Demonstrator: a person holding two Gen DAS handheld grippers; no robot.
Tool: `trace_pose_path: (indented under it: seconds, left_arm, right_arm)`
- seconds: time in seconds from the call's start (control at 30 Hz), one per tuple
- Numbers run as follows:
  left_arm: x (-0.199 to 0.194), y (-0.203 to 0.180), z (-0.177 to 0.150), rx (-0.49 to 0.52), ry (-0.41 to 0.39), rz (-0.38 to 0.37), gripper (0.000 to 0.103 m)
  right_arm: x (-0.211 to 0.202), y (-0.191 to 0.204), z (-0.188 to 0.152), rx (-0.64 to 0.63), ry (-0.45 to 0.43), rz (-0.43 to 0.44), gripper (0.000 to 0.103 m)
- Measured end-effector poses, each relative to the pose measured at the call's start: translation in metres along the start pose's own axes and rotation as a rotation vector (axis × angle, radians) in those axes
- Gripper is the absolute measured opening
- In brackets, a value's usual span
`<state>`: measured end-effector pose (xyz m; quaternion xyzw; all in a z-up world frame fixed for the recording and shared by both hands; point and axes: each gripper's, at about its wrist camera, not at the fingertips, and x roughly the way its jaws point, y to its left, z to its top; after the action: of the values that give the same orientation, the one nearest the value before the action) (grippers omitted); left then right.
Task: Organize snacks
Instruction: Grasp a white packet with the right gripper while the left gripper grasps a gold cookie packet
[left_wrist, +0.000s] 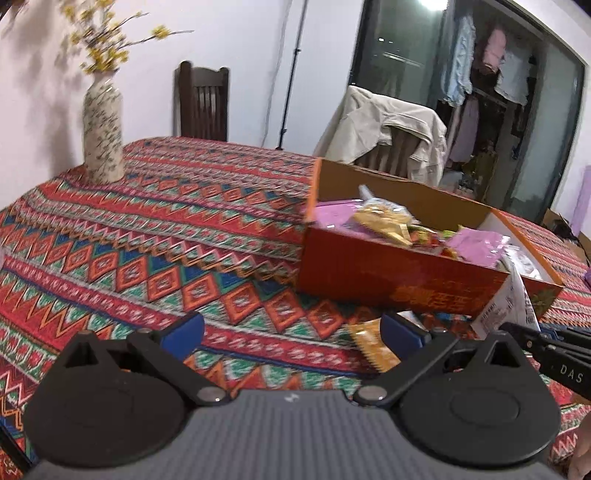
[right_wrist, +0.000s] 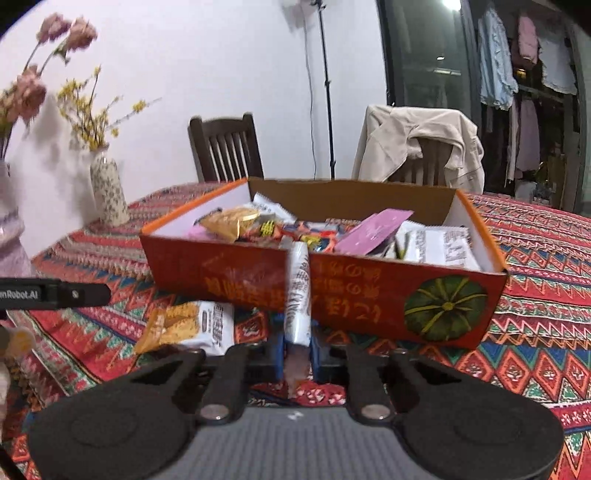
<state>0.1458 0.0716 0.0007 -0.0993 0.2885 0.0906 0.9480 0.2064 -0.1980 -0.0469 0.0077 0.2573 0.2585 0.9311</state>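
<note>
An orange cardboard box (right_wrist: 258, 273) with a pumpkin picture holds several snack packets; it also shows in the left wrist view (left_wrist: 388, 273). My right gripper (right_wrist: 297, 350) is shut on a white snack packet (right_wrist: 298, 295), held upright in front of the box's near wall. That packet also shows in the left wrist view (left_wrist: 506, 302). My left gripper (left_wrist: 291, 332) is open and empty above the tablecloth, left of the box. An orange and white cracker packet (right_wrist: 188, 325) lies on the cloth in front of the box; it shows by my left gripper's right finger (left_wrist: 373, 343).
The table has a red patterned cloth (left_wrist: 147, 240). A patterned vase (left_wrist: 102, 136) with yellow flowers stands at the far left. A second vase (right_wrist: 9, 229) with pink flowers stands at the left edge. Two chairs stand behind the table, one (right_wrist: 424, 147) draped with a beige jacket.
</note>
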Motion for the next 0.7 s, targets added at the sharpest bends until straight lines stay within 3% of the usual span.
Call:
trace_pose_path:
  seconds: [0.13,0.3,0.7]
  left_arm:
    - [0.006,-0.028,0.005,0.049,0.021,0.001,0.103]
    - [0.025,-0.057,0.008,0.053,0.118,-0.040,0.103]
    - [0.070,-0.100,0.000,0.061,0.218,0.097,0.103]
  right_arm:
    - [-0.010,-0.009,0.000,0.023,-0.040,0.014,0.013]
    - [-0.022,-0.018,-0.003,0.055,-0.089,-0.002,0.013]
    - [-0.028,-0.026,-0.007,0.079,-0.121,-0.025,0.013]
